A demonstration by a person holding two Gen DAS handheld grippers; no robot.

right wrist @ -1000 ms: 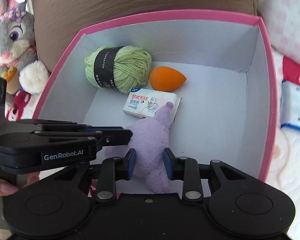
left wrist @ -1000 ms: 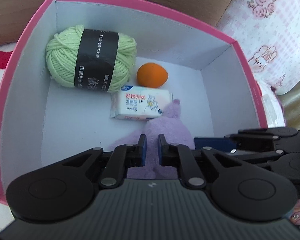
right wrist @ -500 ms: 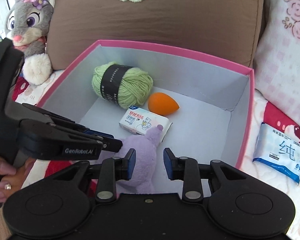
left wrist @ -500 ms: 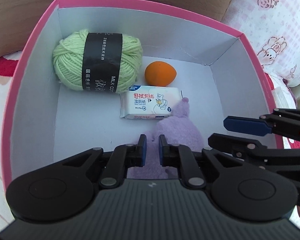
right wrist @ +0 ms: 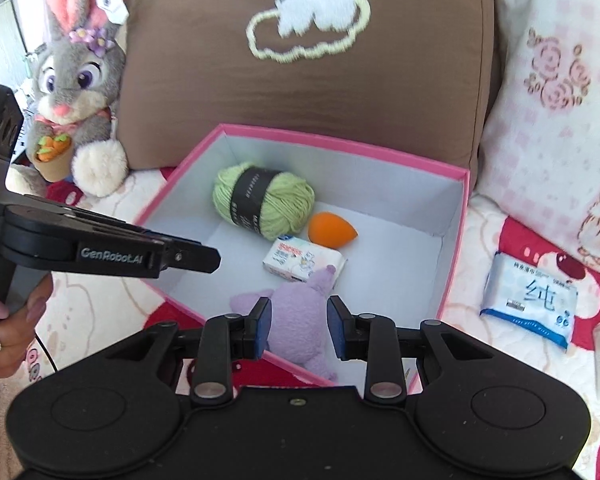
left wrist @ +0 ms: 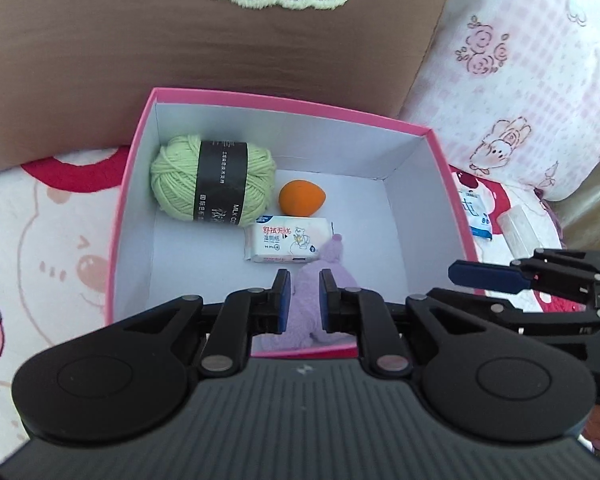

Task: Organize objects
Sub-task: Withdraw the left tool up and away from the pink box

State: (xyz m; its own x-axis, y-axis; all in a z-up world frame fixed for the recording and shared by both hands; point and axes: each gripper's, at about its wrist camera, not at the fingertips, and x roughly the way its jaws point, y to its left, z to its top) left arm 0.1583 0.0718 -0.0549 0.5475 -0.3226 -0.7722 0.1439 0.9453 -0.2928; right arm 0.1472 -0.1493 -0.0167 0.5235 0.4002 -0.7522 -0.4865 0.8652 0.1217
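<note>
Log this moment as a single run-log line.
left gripper: shut, empty | right gripper: narrowly open, empty | pink box: yarn, orange sponge, wipes pack, purple plush | outside: blue wipes pack

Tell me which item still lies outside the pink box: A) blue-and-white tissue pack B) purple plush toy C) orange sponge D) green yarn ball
A: the blue-and-white tissue pack lies on the bedding right of the pink box; the other three sit inside it.

We see pink box [left wrist: 440, 160] holding green yarn ball [left wrist: 172, 188], orange sponge [left wrist: 302, 198], wipes pack [left wrist: 286, 242], purple plush [left wrist: 324, 276].
</note>
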